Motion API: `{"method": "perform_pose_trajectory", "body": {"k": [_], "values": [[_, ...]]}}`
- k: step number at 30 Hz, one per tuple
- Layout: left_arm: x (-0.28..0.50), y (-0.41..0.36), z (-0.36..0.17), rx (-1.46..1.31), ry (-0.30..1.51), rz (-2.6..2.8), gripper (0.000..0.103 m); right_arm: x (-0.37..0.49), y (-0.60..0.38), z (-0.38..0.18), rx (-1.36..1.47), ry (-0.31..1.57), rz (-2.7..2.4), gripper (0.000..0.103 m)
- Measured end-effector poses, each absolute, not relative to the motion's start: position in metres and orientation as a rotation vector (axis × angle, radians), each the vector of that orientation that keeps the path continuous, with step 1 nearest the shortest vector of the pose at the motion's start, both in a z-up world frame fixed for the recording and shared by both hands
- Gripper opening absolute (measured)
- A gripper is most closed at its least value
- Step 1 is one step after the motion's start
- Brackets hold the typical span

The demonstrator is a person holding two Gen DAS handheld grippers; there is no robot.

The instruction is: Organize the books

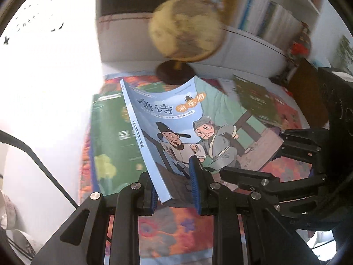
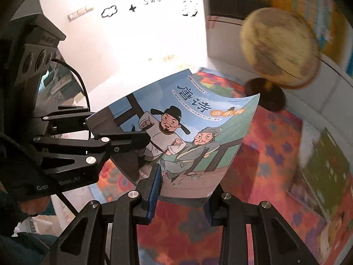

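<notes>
A blue picture book (image 1: 172, 119) with two cartoon men on its cover is held tilted above the table; it also shows in the right wrist view (image 2: 187, 132). My left gripper (image 1: 174, 190) is shut on its lower corner by the spine. My right gripper (image 2: 181, 187) is shut on its opposite lower edge, and it shows at the right of the left wrist view (image 1: 275, 152). A green book (image 1: 110, 137) lies flat under the blue one. Another green book (image 1: 256, 101) lies further right, blurred; it also shows in the right wrist view (image 2: 324, 167).
A colourful flowered cloth (image 2: 271, 145) covers the table. A tan globe (image 1: 187, 28) on a dark round base (image 1: 174, 72) stands at the back; it also shows in the right wrist view (image 2: 280, 48). Behind it is a white shelf unit (image 1: 264, 19) with rows of books.
</notes>
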State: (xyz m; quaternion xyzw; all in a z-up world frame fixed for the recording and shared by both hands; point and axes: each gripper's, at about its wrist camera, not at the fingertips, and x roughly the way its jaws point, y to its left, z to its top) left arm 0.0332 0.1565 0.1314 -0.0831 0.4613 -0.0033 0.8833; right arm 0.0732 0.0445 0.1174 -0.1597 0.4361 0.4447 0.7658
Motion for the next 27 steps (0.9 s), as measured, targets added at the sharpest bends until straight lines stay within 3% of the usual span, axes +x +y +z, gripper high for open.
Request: {"method": "perform_pose_trajectory", "body": {"k": [16, 21, 27], "values": [[0.048, 0.225, 0.088, -0.368, 0.973, 0.066, 0.023, 0.111, 0.107, 0.082, -0.343, 1.065, 0.980, 0.033], [0.046, 0.231, 0.075, -0.368, 1.008, 0.103, 0.027, 0.116, 0.109, 0.067, -0.327, 1.119, 0.972, 0.034], [0.033, 0.242, 0.070, -0.352, 1.020, 0.185, 0.027, 0.119, 0.103, 0.056, -0.325, 1.167, 0.941, 0.047]]}}
